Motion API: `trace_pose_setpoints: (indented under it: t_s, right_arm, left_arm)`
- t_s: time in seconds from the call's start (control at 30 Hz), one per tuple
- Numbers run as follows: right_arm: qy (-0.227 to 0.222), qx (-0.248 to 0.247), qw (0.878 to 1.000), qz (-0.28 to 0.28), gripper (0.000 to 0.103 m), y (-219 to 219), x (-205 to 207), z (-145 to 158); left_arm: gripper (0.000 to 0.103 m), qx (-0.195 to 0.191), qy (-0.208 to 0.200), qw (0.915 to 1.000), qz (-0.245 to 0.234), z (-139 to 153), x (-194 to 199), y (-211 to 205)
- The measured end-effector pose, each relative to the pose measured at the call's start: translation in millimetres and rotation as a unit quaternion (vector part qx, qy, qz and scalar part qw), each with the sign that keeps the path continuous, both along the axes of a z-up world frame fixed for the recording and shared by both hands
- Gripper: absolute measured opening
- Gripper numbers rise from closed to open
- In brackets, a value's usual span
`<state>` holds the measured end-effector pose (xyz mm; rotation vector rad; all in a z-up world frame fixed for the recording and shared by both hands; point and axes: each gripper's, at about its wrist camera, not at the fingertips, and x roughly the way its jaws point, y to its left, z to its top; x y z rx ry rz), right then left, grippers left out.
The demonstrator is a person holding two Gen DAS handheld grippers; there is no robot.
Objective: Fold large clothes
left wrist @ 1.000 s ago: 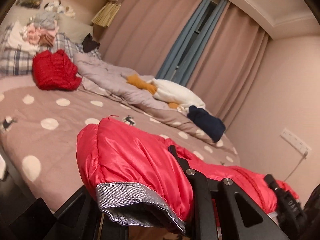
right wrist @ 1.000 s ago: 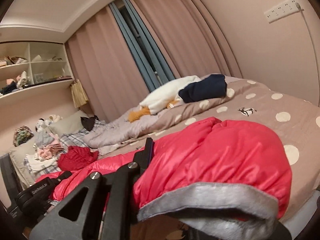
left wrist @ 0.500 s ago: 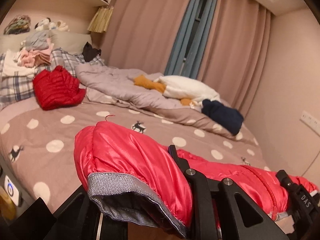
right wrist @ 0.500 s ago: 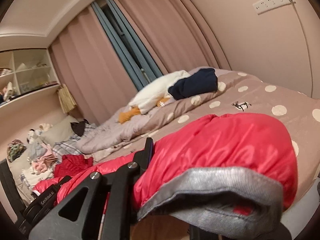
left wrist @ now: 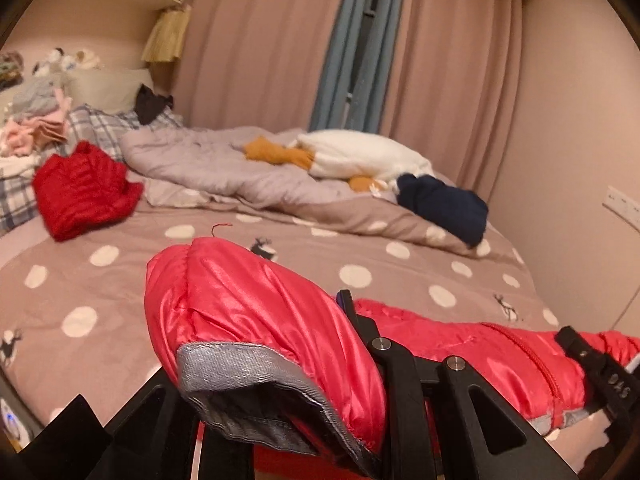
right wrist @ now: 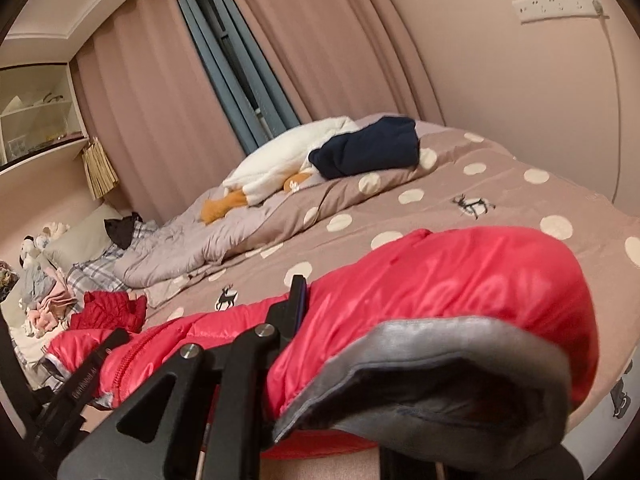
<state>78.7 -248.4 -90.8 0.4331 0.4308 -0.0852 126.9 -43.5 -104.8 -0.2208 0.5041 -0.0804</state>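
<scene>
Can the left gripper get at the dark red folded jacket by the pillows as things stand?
Probably not: the left gripper is shut on the red puffer jacket, and the dark red jacket lies far across the bed.

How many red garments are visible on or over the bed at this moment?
2. The red puffer jacket is stretched between both grippers at the near edge of the bed. A darker red quilted garment lies crumpled near the pillows. Others may be hidden in the clothes pile.

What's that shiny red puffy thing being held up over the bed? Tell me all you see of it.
It is a red puffer jacket: glossy quilted fabric, grey ribbed cuffs, and a red zipper along the stretch between the two tools. The left gripper and the right gripper each pinch it near a sleeve end, holding it spread over the spotted bedcover. Its lower part is hidden.
</scene>
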Motion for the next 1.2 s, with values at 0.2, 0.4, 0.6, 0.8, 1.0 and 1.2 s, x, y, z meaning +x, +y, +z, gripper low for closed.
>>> trace_pose_setpoints:
  t_s: [0.2,0.4,0.6,0.8,1.0,1.2]
  right_arm:
    - [0.009,-0.023,1.0,-0.017,0.015,10,8,-7]
    - [0.009,-0.027,0.999,-0.027,0.014,12,11,-10]
    - [0.017,-0.031,0.998,-0.044,0.015,18,12,-16]
    - [0.022,-0.028,0.998,-0.047,0.015,19,13,-19]
    - [0.025,-0.035,0.998,-0.05,0.015,21,16,-22]
    - [0.028,-0.029,0.998,-0.051,0.018,22,17,-26]
  left_arm:
    - [0.018,-0.036,0.011,0.9993,0.001,-10,8,6]
    - [0.018,-0.057,0.016,0.9982,-0.002,-11,11,8]
    - [0.018,-0.072,0.03,0.997,0.002,-17,18,9]
    - [0.018,-0.086,0.034,0.9957,0.005,-18,20,12]
    - [0.018,-0.09,0.041,0.9951,0.006,-20,23,12]
    - [0.018,-0.1,0.052,0.9935,0.009,-23,27,16]
